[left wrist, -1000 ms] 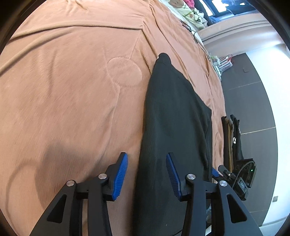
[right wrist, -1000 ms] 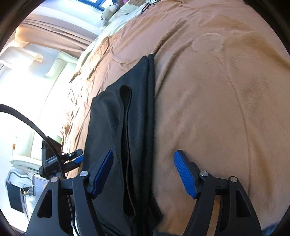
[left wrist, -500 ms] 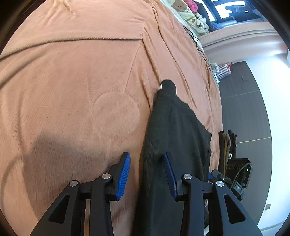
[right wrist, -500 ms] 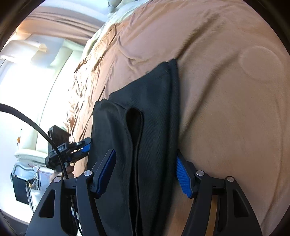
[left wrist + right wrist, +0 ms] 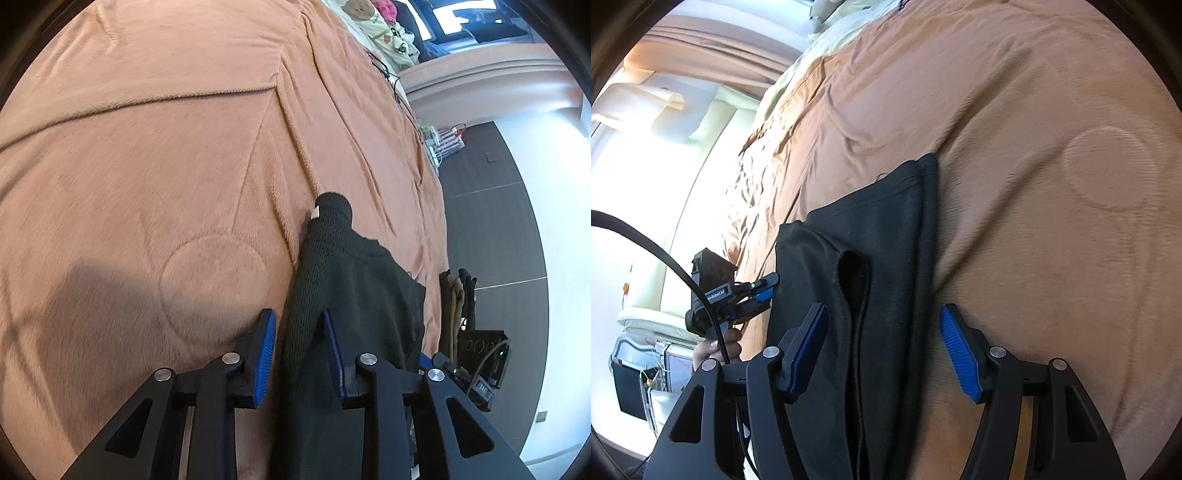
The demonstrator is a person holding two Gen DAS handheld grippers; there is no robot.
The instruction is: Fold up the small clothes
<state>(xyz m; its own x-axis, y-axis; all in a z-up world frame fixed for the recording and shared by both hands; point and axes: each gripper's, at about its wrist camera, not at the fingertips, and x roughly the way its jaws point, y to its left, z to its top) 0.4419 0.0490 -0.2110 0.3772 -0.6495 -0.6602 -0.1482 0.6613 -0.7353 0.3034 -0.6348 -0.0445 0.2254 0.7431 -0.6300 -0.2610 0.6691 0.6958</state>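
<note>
A black knit garment (image 5: 354, 280), folded lengthwise, lies on the orange-brown blanket (image 5: 155, 155). My left gripper (image 5: 303, 350) straddles its folded left edge. Its jaws are closing. The right pad lies against the cloth, and a thin strip of blanket shows beside the left pad. In the right wrist view the same garment (image 5: 886, 236) runs between the wide jaws of my right gripper (image 5: 884, 350), which is open, its right pad just off the cloth's edge. The left gripper (image 5: 757, 295) shows there too, in a hand (image 5: 716, 347).
Soft toys and light bedding (image 5: 384, 29) lie at the far end of the bed. Dark floor (image 5: 491, 221) lies beyond the bed's right edge, and dark straps (image 5: 458, 302) hang there. A black cable (image 5: 646, 243) crosses the right wrist view near a bright window.
Both grippers have slid forward along the garment toward its far end. The left jaws have narrowed around the folded edge. The right jaws have stayed wide.
</note>
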